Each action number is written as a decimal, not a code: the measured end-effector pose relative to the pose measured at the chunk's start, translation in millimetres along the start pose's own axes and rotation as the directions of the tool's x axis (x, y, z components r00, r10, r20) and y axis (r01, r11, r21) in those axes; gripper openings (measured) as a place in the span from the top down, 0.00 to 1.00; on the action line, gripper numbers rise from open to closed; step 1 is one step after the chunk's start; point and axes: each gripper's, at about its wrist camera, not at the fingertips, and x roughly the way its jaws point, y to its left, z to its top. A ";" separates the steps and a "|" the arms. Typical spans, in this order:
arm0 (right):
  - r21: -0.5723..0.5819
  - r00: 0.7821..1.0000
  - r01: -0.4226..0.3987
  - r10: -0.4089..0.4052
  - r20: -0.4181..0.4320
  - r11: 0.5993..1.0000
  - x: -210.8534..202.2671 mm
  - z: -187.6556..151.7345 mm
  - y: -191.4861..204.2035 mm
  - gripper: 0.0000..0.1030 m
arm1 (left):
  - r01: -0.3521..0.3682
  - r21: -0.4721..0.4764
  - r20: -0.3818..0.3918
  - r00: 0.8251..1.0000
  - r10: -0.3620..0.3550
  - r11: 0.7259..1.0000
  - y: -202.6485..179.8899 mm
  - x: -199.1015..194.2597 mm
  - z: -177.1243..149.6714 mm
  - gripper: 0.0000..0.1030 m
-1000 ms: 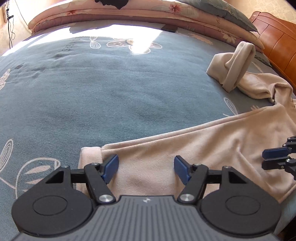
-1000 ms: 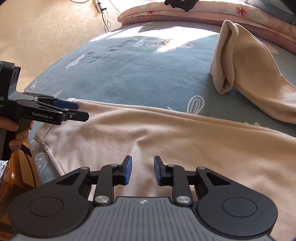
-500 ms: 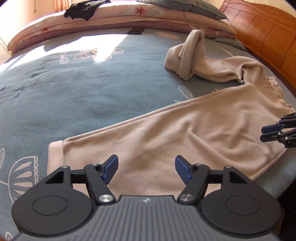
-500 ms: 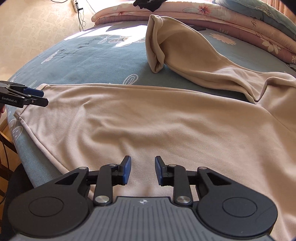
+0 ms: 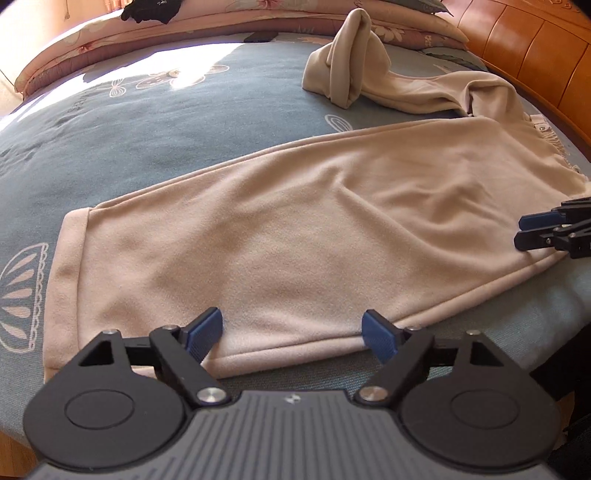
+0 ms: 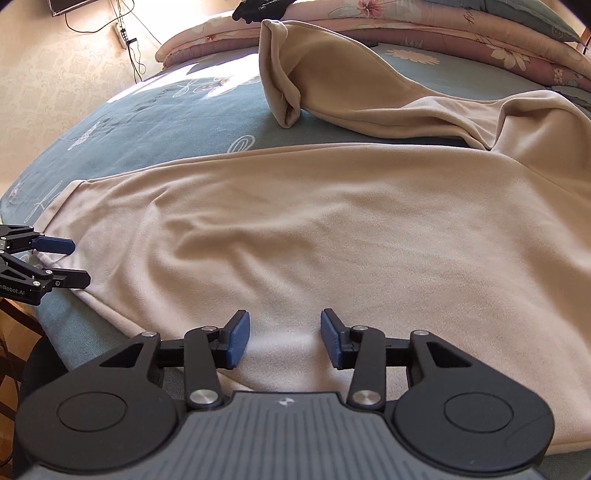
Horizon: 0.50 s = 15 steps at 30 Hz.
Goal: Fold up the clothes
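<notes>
A pair of soft beige fleece trousers (image 5: 314, 236) lies spread across the grey-blue bedspread with pale flower and leaf prints (image 5: 147, 122), one leg stretched flat along the near edge of the bed with its cuff (image 5: 68, 258) toward the left of the left wrist view. The other leg (image 6: 332, 85) runs away toward the pillows and ends in a bunched, upstanding fold. The left gripper (image 5: 293, 334), black with blue pads, hangs over the lower hem of the flat leg; its jaws are opening and stand wide, with cloth lying beneath them but nothing pinched between the pads. The right gripper (image 6: 284, 339) hovers over the broader upper part of the same leg, near the bed's edge; its jaws are also opening, apart, and press on nothing. Each gripper shows at the side of the other's view. At the far side lie folded pink floral quilts (image 6: 461, 29) with a small black item (image 5: 151, 9) on top, and an orange-brown wooden headboard (image 5: 535, 40) stands at the right.
</notes>
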 end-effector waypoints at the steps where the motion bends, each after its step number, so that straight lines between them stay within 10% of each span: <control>1: -0.001 1.000 -0.009 0.009 0.004 1.000 -3.3 -4.5 -0.5 0.48 | -0.002 0.013 0.003 1.000 0.002 1.000 -1.5 -1.6 -2.8 0.16; 8: 0.042 0.997 -0.031 0.028 0.071 0.999 -31.2 -8.1 -12.2 0.43 | -0.023 0.193 0.054 0.998 0.012 0.981 -33.1 -11.5 16.6 0.16; 15: 0.165 0.955 0.195 -0.225 0.194 0.967 -53.6 6.0 -80.2 0.35 | 0.069 0.318 0.094 0.990 -0.104 0.946 -85.4 13.2 62.0 0.15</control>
